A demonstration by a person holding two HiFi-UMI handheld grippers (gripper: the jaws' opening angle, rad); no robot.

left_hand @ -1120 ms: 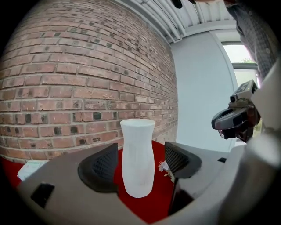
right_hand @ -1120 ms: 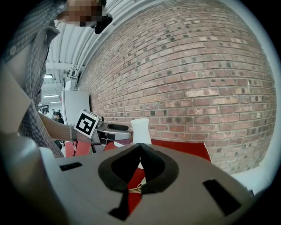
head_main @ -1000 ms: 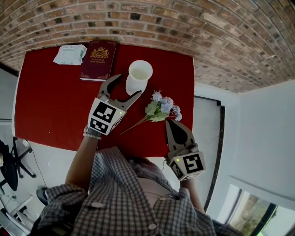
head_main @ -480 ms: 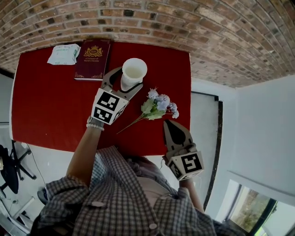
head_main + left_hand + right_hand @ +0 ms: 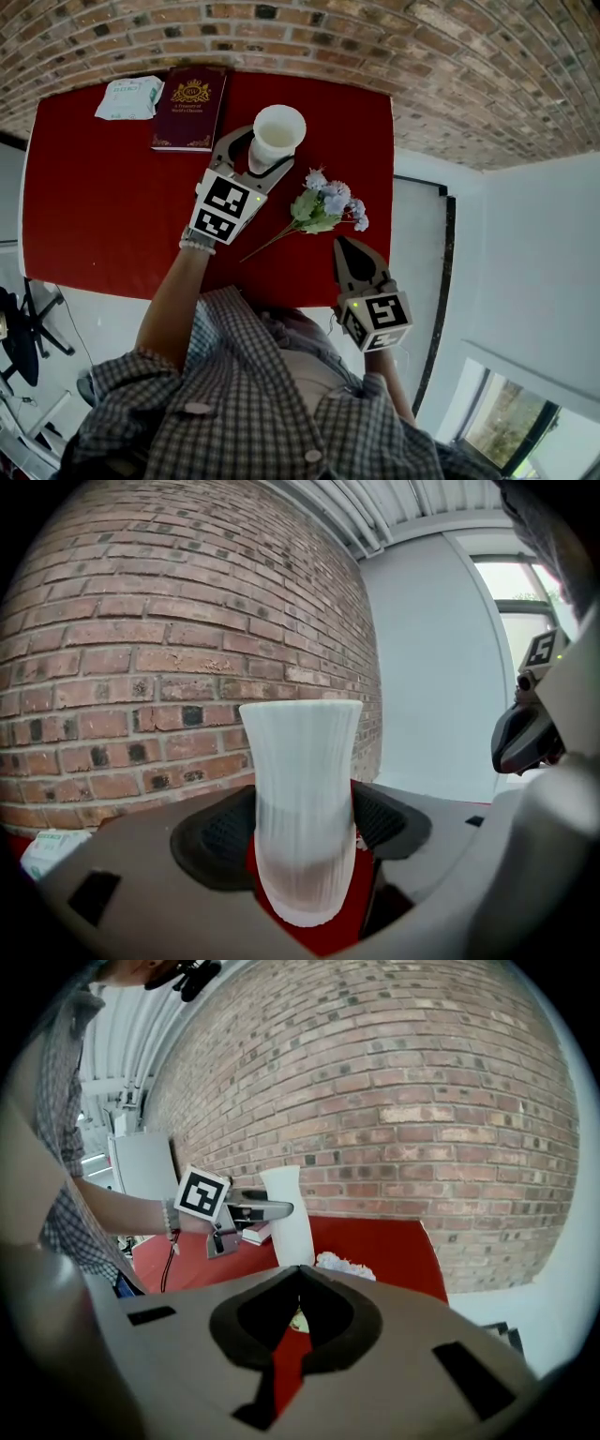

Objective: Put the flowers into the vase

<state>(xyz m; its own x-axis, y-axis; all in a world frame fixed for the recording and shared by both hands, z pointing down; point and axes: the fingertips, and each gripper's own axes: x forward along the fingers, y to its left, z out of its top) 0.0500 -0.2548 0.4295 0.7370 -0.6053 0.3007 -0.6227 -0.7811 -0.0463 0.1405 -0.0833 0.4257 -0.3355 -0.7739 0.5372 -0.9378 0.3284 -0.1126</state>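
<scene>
Left gripper view shows the white vase (image 5: 302,789) standing up straight between the jaws of the left gripper (image 5: 302,834). The jaws are spread wide, one pad on each side of the vase, low down near its foot. They have just been closing in a little around it. I cannot see the pads pushing on it yet, so I think it is not held yet. I think the left gripper is there to keep the vase from tipping over when the flowers go in.

The flowers (image 5: 328,204) are not in the vase. They lie flat on the red counter (image 5: 112,187), just in front of the tip of the right gripper (image 5: 345,242). The blooms are nearest those jaws, and the thin stem points off toward the left gripper's side.

The right jaws are pressed together with nothing in them. They point down at the flowers. I think that hand is getting ready to pick them up, but the jaws have to open first. The stem is thin and lies flat, so it may be hard to pinch.

Beyond the left jaws, a dark red book (image 5: 190,108) and a small white packet (image 5: 129,97) lie by the brick wall, well away from both jaws.
</scene>
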